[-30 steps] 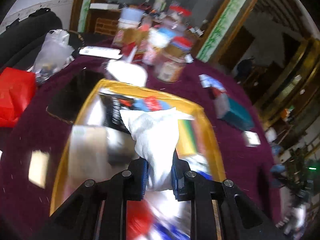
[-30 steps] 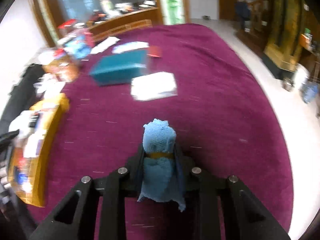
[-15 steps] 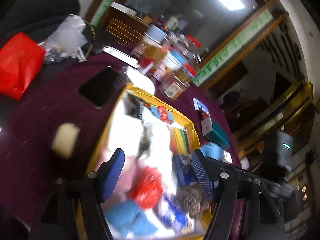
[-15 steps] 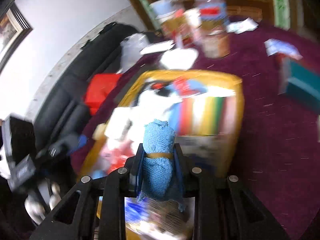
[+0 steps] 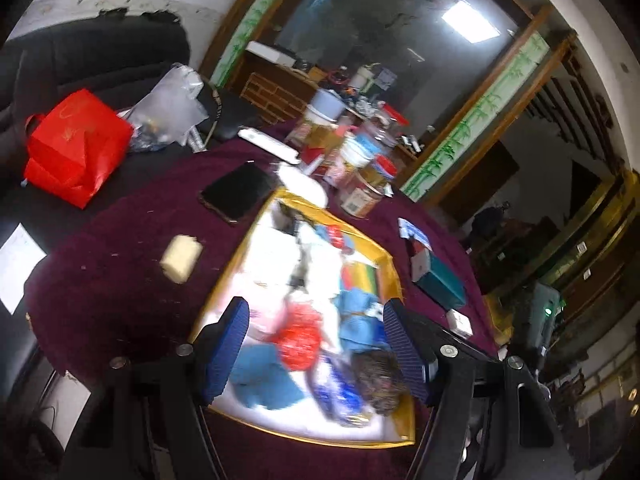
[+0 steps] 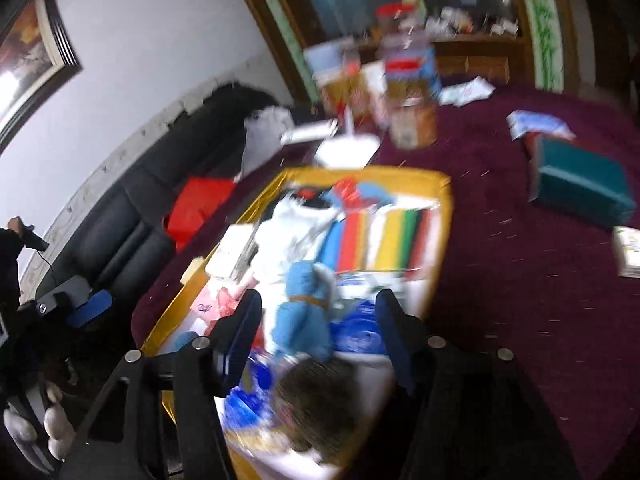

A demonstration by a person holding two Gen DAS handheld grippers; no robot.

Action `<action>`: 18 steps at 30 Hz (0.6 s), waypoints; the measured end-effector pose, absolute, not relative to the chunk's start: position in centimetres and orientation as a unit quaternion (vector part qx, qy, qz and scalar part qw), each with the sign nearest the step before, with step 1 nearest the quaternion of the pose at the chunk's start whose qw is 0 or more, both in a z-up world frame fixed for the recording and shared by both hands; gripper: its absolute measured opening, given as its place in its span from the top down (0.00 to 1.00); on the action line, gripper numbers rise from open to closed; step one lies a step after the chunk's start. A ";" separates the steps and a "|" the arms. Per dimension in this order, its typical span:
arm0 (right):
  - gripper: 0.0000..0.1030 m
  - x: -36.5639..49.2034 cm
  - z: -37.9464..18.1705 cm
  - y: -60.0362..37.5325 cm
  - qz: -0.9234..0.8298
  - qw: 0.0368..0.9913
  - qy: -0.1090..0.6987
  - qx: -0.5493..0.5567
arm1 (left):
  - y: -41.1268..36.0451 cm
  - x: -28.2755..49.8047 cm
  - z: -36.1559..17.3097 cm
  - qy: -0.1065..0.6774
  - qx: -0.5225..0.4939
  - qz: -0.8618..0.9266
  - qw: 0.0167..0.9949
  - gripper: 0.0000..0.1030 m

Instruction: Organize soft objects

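Over the yellow tray point(image 5: 390, 276) on the maroon counter point(image 5: 120, 248), both grippers hang with jaws spread wide and nothing between them. Left gripper point(image 5: 316, 344): blue pads either side of the tray's near half. Right gripper point(image 6: 316, 328): likewise above the tray, from the opposite angle. The blue cloth point(image 6: 304, 312), banded at the waist, lies loose in the tray, between the right jaws in view but gripped by neither; in the left view it sits at the tray's right side point(image 5: 356, 316). A white cloth point(image 6: 288, 236) lies beyond it, beside a pack of coloured strips point(image 6: 384, 236). The tray is crowded: a red item point(image 5: 300, 340), another blue piece point(image 5: 260, 380), a dark mottled bundle point(image 6: 316, 404) at the near corner; motion blur prevents closer identification. Around the tray: a black phone point(image 5: 238, 192) just off its far-left corner, a pale block point(image 5: 181, 258) to the left, a teal box point(image 5: 440, 284) to the right, jars point(image 5: 360, 196) crowded at the far edge. Off the counter, a red bag point(image 5: 74, 148) and a clear plastic bag point(image 5: 168, 108) rest on a black sofa point(image 5: 80, 60).
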State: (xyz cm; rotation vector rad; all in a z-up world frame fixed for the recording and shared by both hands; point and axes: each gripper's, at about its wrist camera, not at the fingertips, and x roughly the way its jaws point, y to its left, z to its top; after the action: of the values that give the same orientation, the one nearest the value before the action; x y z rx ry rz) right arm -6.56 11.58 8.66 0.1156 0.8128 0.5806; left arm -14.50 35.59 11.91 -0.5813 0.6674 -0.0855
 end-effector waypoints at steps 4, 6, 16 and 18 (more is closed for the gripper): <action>0.38 -7.9 9.6 7.1 0.259 0.897 0.349 0.076 | 31.4 -14.1 12.7 0.336 -0.259 -0.067 0.903 0.29; 0.33 -8.4 10.0 4.1 0.248 0.904 0.335 0.094 | 28.7 -13.9 12.9 0.345 -0.241 -0.081 0.903 0.28; 0.32 -9.1 9.0 -9.9 0.164 0.923 0.316 0.147 | 16.3 -11.8 12.0 0.403 -0.166 -0.143 0.889 0.28; 0.32 -8.8 8.5 -12.6 0.145 0.922 0.317 0.168 | 13.9 -11.0 11.3 0.421 -0.153 -0.156 0.881 0.28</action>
State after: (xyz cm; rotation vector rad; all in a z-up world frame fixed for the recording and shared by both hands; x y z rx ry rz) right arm -8.81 -12.62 8.49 0.3458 0.6520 0.2982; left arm -10.98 13.91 11.30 -0.3189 0.8762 -0.3254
